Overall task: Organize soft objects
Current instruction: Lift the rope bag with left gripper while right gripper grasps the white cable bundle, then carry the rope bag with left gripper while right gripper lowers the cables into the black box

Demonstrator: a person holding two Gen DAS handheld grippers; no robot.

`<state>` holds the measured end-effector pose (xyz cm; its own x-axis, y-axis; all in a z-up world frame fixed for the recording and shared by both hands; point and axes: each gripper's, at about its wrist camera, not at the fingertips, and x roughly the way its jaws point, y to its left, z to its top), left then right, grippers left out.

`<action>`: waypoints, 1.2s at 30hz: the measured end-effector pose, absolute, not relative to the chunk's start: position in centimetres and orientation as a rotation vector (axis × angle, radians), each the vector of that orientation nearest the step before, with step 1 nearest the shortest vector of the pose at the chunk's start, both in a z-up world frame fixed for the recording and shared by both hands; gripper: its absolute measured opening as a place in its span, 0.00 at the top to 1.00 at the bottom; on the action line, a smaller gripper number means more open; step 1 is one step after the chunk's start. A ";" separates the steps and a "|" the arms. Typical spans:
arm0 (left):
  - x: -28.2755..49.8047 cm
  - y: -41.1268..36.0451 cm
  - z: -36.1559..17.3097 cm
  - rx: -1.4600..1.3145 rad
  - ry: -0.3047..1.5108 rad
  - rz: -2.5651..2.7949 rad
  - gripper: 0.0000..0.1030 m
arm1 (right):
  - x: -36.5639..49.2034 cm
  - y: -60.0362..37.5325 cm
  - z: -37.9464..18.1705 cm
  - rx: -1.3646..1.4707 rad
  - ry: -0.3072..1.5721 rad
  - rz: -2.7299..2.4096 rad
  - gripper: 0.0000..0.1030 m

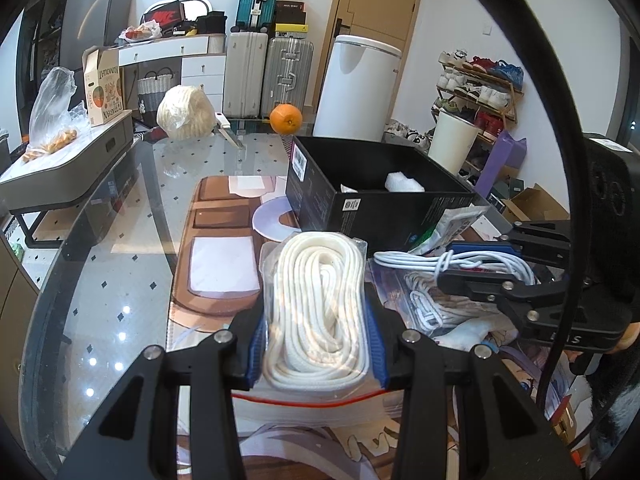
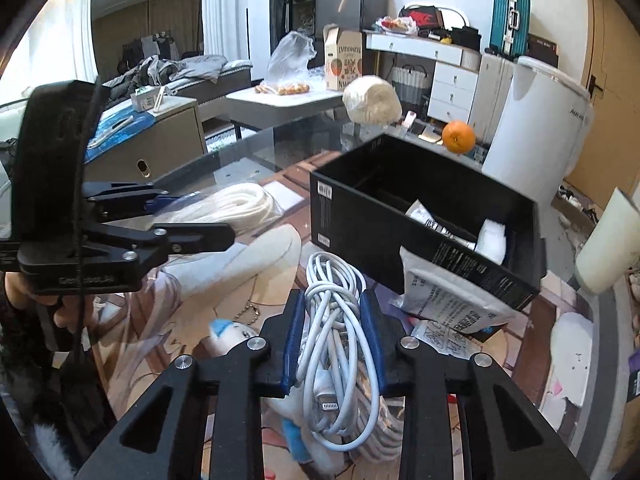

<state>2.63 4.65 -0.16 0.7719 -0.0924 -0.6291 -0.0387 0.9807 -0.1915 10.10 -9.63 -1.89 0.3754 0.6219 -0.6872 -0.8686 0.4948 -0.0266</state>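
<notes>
On the glass table, largest thing first:
Table (image 1: 120,216): glass top, with a printed mat (image 1: 216,248) laid across the near part.
Box (image 1: 372,184): black, open-topped, standing on the mat beyond both grippers; white packets (image 2: 490,236) lie inside at its right end, and a flat printed pouch (image 2: 444,300) leans against its near outer wall.
Rope (image 1: 320,312): thick white coil in a clear bag, lifted off the mat, to the left of the box.
Left gripper (image 1: 318,344): blue pads pressed against both sides of the bagged rope, jaws partly closed on it.
Cable (image 2: 340,360): thin white charging lead, loosely bundled, plug end visible near the bottom of the bundle.
Right gripper (image 2: 334,344): pads squeezing the cable bundle from both sides, just before the box's near corner.
Orange (image 1: 285,118): at the far table edge, behind the box.
</notes>
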 end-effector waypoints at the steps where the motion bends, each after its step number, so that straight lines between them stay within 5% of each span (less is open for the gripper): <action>1: 2.6 4.6 -0.1 -0.198 0.687 -0.029 0.61 | 9.8 -9.9 -1.5 -0.417 0.656 0.992 0.73; 36: 5.8 3.6 4.7 -0.115 0.546 -0.047 0.61 | 12.1 -16.1 4.6 -0.204 0.499 0.891 0.73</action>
<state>5.81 3.55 4.70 0.8536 -0.0747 -0.5156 0.0138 0.9925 -0.1211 12.09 -16.08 4.62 0.5235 0.6921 -0.4969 -0.7852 0.6183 0.0338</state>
